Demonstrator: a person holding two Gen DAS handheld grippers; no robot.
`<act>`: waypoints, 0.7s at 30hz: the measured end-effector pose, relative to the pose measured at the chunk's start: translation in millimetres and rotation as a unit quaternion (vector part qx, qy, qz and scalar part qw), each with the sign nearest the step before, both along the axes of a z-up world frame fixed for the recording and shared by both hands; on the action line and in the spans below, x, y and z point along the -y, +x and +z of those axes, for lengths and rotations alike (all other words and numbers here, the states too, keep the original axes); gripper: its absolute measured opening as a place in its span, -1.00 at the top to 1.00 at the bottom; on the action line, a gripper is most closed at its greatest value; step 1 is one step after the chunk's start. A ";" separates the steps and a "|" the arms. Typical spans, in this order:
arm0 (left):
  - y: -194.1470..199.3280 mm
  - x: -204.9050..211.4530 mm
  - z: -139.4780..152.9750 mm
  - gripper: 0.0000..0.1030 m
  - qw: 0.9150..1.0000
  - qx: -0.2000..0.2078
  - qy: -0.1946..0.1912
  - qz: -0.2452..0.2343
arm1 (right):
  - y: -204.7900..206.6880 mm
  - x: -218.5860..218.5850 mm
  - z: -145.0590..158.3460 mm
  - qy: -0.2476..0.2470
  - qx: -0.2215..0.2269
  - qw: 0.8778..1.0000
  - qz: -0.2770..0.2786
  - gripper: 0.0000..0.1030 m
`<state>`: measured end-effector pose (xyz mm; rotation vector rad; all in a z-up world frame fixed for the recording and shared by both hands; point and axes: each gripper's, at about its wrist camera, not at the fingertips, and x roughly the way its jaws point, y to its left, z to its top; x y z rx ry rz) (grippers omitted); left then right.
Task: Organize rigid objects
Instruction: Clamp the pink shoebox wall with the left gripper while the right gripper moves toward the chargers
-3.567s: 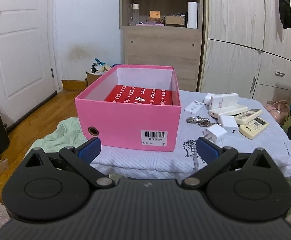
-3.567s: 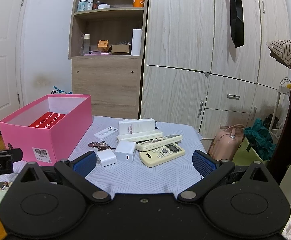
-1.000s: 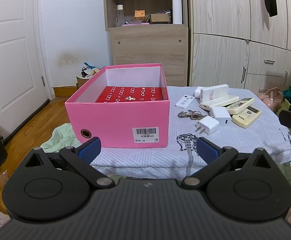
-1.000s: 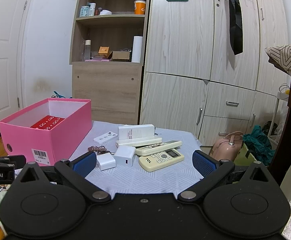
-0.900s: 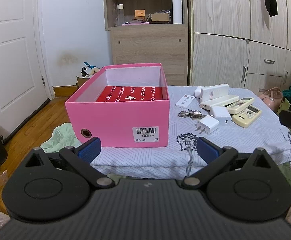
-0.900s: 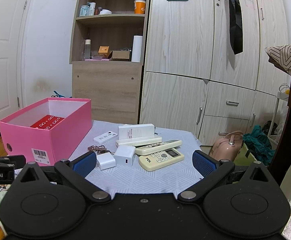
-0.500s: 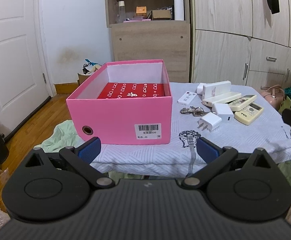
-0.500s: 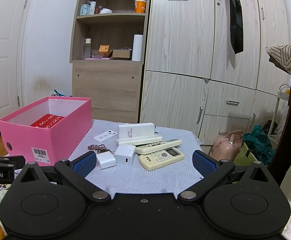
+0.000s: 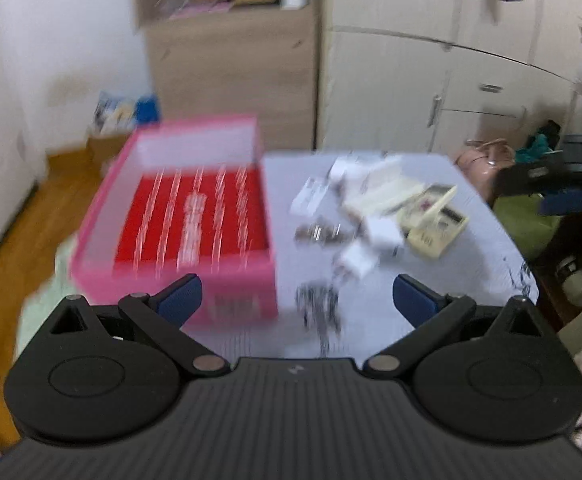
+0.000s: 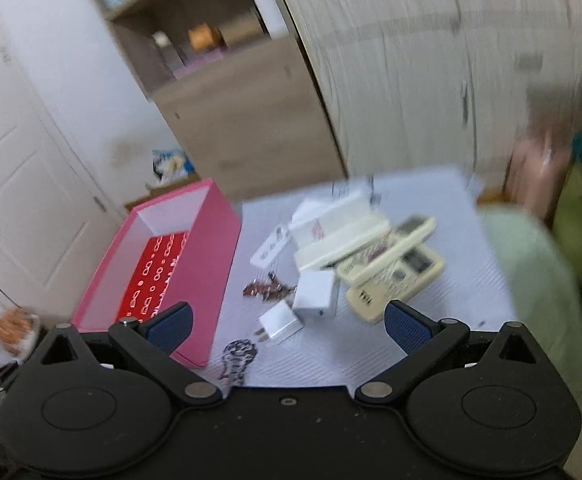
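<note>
An open pink box (image 9: 171, 280) (image 10: 227, 248) with a red lining stands on the left of the cloth-covered table (image 9: 483, 272) (image 10: 431, 340). To its right lie two white chargers (image 10: 317, 290), a bunch of keys (image 10: 265, 289), cream remote controls (image 10: 395, 284) (image 9: 439, 230), and white boxes (image 10: 323, 216). My left gripper (image 9: 297, 298) hovers open above the table's near edge, in front of the box. My right gripper (image 10: 287, 326) is open too, tilted, above the chargers' near side. Both views are motion-blurred.
Behind the table stand a wooden shelf unit (image 9: 227, 60) and wardrobe doors (image 9: 431, 60). A white door (image 10: 23, 200) is at the left. The other gripper (image 9: 563, 172) shows at the right edge of the left wrist view. A pink bag (image 9: 487, 156) sits on the floor.
Both grippers have risen and pitched down fast, now looking onto the table from above. The right one has also rolled and moved closer to the chargers. Fingers stay apart.
</note>
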<state>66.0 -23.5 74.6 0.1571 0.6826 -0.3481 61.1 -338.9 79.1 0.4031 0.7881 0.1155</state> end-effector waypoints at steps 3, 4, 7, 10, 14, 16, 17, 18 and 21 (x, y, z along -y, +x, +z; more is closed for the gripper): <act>30.6 12.8 21.2 -1.00 0.998 -0.001 0.040 -0.049 | 49.9 17.6 -24.6 0.037 -0.089 0.995 -0.009 -1.00; 41.6 12.9 25.4 -1.00 0.998 -0.001 0.047 -0.051 | 61.9 22.2 -35.3 0.042 -0.116 0.992 -0.014 -1.00; 74.6 5.8 32.0 -1.00 0.997 0.001 0.056 -0.048 | 96.1 39.1 -73.2 0.044 -0.190 0.980 -0.040 -0.92; 111.9 -13.0 28.5 -0.99 0.997 -0.014 0.066 -0.027 | 122.3 56.7 -97.2 0.019 -0.209 0.975 -0.069 -0.79; 159.5 -49.5 10.5 -0.99 0.994 -0.040 0.104 0.023 | 145.9 80.1 -110.9 0.029 -0.199 0.974 -0.105 -0.72; 181.7 -67.8 -1.0 -0.99 0.989 -0.047 0.123 0.059 | 155.4 85.4 -115.9 0.046 -0.197 0.973 -0.115 -0.66; 190.5 -75.5 -5.8 -0.99 0.988 -0.049 0.129 0.072 | 159.6 86.5 -117.5 0.053 -0.195 0.972 -0.122 -0.65; 198.9 -84.2 -11.5 -0.99 0.987 -0.053 0.126 0.085 | 164.2 86.0 -118.1 0.057 -0.193 0.972 -0.124 -0.58; 217.1 -109.9 -29.4 -0.94 0.987 -0.089 0.089 0.098 | 173.7 77.3 -111.4 0.051 -0.174 0.977 -0.113 -0.53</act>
